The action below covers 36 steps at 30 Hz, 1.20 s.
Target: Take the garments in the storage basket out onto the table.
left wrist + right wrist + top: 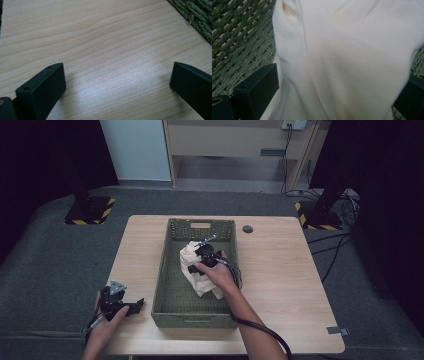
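A crumpled cream cloth (204, 287) lies in the green woven basket (192, 321) at the middle of the wooden table. My right gripper (196, 268) is down in the basket on the cloth. Seen from the right gripper, its black jaws stand wide apart, so my right gripper (337, 92) is open with the cloth (342, 50) bulging between them over the basket weave (237, 45). My left gripper (134, 306) rests at the table's front left, beside the basket. It is open (117, 80) over bare wood, with a basket corner (197, 15) at the top right.
The wooden table (280, 270) has a small dark round hole (247, 229) behind the basket's right corner. Grey carpet surrounds the table, with black stand bases marked by yellow-striped tape (90, 210) at the far left and far right. Cables lie at the far right.
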Each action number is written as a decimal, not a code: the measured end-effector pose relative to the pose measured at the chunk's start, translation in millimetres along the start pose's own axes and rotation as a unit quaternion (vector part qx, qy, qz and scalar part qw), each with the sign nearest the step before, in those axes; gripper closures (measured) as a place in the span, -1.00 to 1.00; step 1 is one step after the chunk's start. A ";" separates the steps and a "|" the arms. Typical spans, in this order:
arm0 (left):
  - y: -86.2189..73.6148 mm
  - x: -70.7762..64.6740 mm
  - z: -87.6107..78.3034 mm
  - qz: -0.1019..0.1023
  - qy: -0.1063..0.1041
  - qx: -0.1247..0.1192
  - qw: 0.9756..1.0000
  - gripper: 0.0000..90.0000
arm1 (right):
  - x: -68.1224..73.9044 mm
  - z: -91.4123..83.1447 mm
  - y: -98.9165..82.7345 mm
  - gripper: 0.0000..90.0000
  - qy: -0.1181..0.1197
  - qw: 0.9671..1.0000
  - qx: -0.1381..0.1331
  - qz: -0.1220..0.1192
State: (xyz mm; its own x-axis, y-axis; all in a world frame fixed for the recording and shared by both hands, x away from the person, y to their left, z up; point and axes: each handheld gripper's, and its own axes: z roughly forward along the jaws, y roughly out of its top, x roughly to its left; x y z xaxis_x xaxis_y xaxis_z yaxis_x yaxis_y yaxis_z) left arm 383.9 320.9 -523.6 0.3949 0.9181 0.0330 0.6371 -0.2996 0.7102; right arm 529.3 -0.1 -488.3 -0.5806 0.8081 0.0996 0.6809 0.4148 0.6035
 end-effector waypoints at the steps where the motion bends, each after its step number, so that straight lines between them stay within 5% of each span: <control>1: 0.0 0.0 0.0 0.000 0.000 0.000 1.000 -1.00 | -0.1 2.0 0.0 -0.91 0.000 1.000 0.005 -0.001; 9: 0.0 0.0 0.0 0.000 0.000 0.000 1.000 -1.00 | -1.2 13.4 -4.7 -0.90 0.000 0.999 0.035 -0.008; 20: 0.0 0.1 0.0 0.000 0.000 0.000 1.000 -1.00 | -0.1 -3.6 0.8 0.14 -0.003 0.999 0.031 -0.028; 36: 0.1 0.3 0.1 0.001 -0.001 0.000 1.000 -1.00 | 16.0 -37.7 11.6 0.19 -0.016 0.999 0.000 -0.046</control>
State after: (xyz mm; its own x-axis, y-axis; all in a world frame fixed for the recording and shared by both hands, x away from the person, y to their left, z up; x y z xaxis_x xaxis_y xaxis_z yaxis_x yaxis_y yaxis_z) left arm 384.1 321.2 -523.6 0.3976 0.9170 0.0332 0.6364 -0.3016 0.7099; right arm 511.0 1.9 -449.9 -0.6262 0.7794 0.0193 0.6252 0.4872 0.6097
